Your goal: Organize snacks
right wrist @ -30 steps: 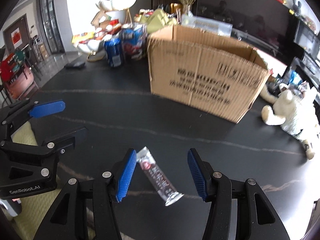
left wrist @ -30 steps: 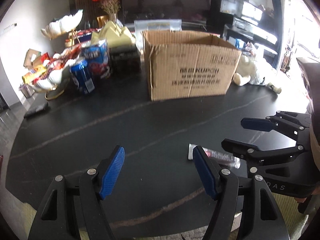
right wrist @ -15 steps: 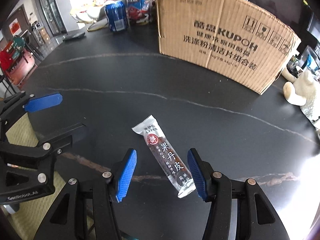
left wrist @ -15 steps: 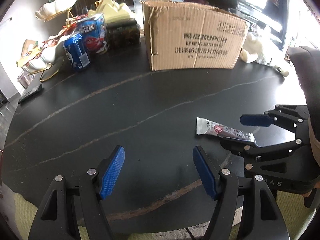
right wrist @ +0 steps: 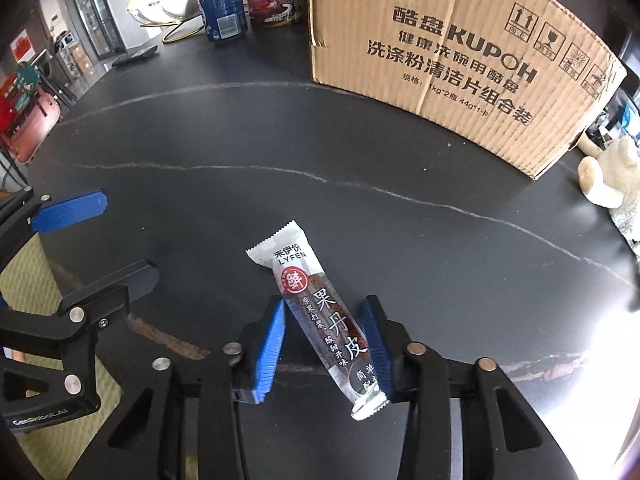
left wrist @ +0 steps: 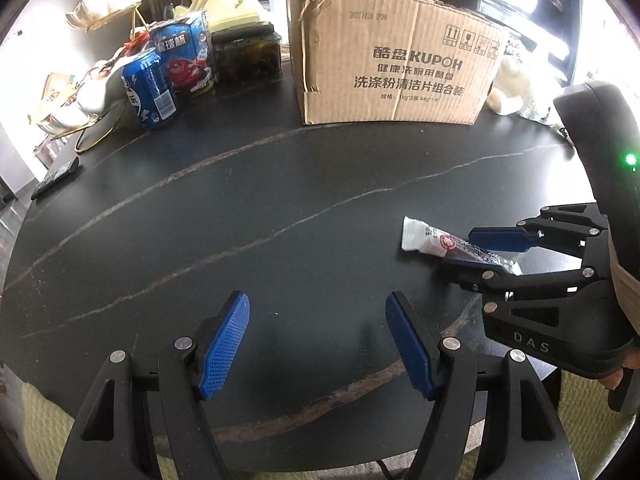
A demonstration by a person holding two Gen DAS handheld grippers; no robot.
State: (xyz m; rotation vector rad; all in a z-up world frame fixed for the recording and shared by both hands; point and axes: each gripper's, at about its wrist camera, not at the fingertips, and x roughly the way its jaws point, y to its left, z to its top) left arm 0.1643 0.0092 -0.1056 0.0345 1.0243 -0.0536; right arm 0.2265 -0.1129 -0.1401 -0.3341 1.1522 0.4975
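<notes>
The right gripper [right wrist: 324, 344] is angled steeply down at the black table [right wrist: 280, 160], its jaws just closing around the snack bar [right wrist: 320, 304], not yet clamped. The left gripper [left wrist: 318, 340] is held open and empty. The packet's printed label is legible only in the right view (the cardboard box [left wrist: 392, 60] stands behind).

The table [right wrist: 280, 128] is black, crossed by thin pale and rust-brown veins. On it the snack bar [right wrist: 320, 312] has a white crimped end, a red round seal and a dark, see-through body with white characters. Both grippers are black with blue, fine-textured pads [left wrist: 224, 340]. At the far side the box [left wrist: 384, 56] is plain brown cardboard printed in black. Far left, the can [left wrist: 148, 88] is blue with white marks, and the carton [left wrist: 186, 56] beside it is blue with red figures.
</notes>
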